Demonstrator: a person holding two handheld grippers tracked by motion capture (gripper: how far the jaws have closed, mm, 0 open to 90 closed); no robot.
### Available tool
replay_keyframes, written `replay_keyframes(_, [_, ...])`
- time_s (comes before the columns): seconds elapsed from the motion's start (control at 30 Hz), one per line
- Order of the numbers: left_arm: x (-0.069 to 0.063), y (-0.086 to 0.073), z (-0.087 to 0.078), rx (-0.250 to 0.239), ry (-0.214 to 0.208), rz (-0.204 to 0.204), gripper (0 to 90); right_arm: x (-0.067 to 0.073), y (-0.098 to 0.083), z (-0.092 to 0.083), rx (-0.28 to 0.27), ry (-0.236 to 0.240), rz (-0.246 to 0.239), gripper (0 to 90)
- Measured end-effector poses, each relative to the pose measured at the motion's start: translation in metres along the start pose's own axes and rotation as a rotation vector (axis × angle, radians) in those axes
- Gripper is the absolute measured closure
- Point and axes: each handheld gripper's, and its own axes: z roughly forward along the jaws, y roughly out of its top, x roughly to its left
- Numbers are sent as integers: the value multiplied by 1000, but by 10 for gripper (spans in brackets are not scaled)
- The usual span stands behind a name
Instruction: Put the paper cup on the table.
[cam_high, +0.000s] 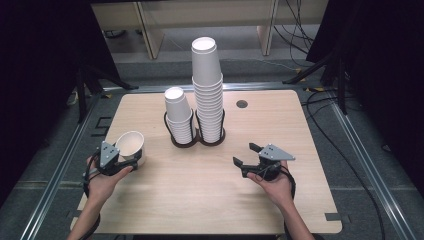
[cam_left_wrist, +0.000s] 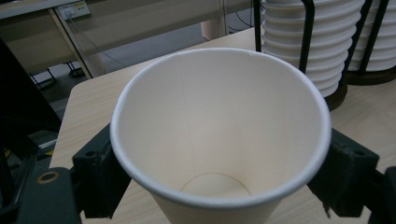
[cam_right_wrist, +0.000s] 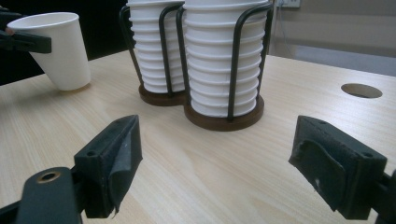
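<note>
White paper cup (cam_high: 131, 145) is clamped, tilted, between the fingers of the left gripper (cam_high: 127, 159) at the near-left of the wooden desk (cam_high: 200, 200). Right gripper (cam_high: 247, 155) rests with fingers spread, grasping nothing, near two cup stacks (cam_high: 207, 95) in a wire holder (cam_high: 195, 137).

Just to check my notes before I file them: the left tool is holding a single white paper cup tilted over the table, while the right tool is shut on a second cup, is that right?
Not quite: the right tool holds nothing. The right gripper view shows its jaws wide open over bare table. The left tool does grip the tilted white paper cup.
</note>
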Motion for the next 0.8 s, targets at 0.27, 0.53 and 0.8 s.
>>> replay_keyframes(0.27, [1,-1,9,10,23,-19,167,3,0,-1,13,-19,12,167])
replay_keyframes(0.53, [4,-3,14,8,44,-33,162,1,1,1,-5,-14,-23,164])
replay_keyframes(0.8, [5,-5,14,3,42,-58,145,4,0,0,11,-15,18,157])
